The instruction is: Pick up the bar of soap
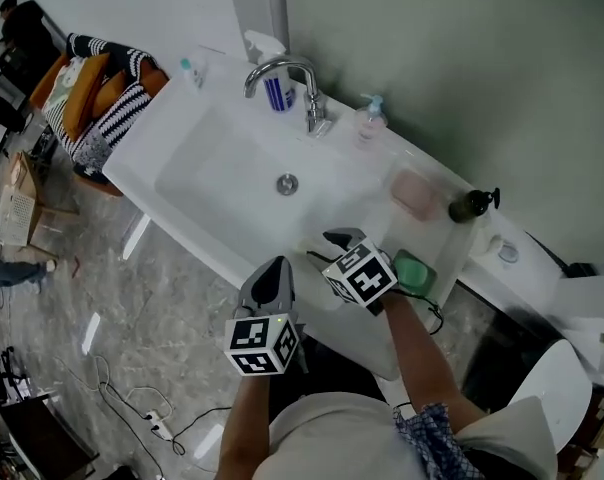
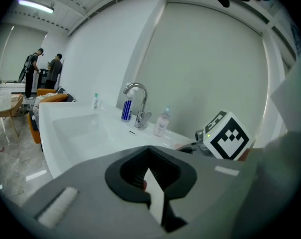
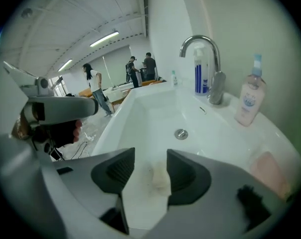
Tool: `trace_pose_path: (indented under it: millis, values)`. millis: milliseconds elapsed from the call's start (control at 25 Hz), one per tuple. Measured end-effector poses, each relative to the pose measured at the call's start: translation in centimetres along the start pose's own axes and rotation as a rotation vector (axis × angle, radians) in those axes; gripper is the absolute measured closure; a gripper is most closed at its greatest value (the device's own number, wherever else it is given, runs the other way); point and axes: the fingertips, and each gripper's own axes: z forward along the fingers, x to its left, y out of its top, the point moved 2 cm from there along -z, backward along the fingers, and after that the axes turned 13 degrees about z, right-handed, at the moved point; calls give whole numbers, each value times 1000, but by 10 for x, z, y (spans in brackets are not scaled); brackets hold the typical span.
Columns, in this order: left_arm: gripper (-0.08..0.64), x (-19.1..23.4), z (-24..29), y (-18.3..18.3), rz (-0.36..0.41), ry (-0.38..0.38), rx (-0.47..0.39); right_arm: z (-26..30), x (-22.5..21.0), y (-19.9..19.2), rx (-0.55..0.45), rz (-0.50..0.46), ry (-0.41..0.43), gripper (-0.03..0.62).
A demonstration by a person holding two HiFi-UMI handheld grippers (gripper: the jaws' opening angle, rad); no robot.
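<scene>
Left gripper, low centre of the head view: jaws closed tip to tip in its own view, holding nothing. Right gripper, just right of it over the near rim of the sink: jaws stood wide apart. Only the white basin showed through the gap; no grip on anything.

Green object lay on the counter just right of the right gripper; could not tell what it was.

Bar of soap, pink, lay on the counter right of the basin, right of centre in the head view and beyond the green object. It was apart from both grippers. In the right gripper view it sat at lower right.

Drain sat mid-basin. Dark bottle stood right of the soap.

Faucet rose at the back edge, top centre, with a blue-striped bottle behind it and a pump bottle to its right.
</scene>
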Motion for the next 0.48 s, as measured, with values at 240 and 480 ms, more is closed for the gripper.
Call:
trace_pose_path:
  millis: [240,480]
  values:
    - [555,-7,-1,5,41,-3,-4,-22,4,-3,-58,5,-44,380]
    - [554,-15,-6,12,47,-28,-35,-39,18,-2,-127,-54,-37,380]
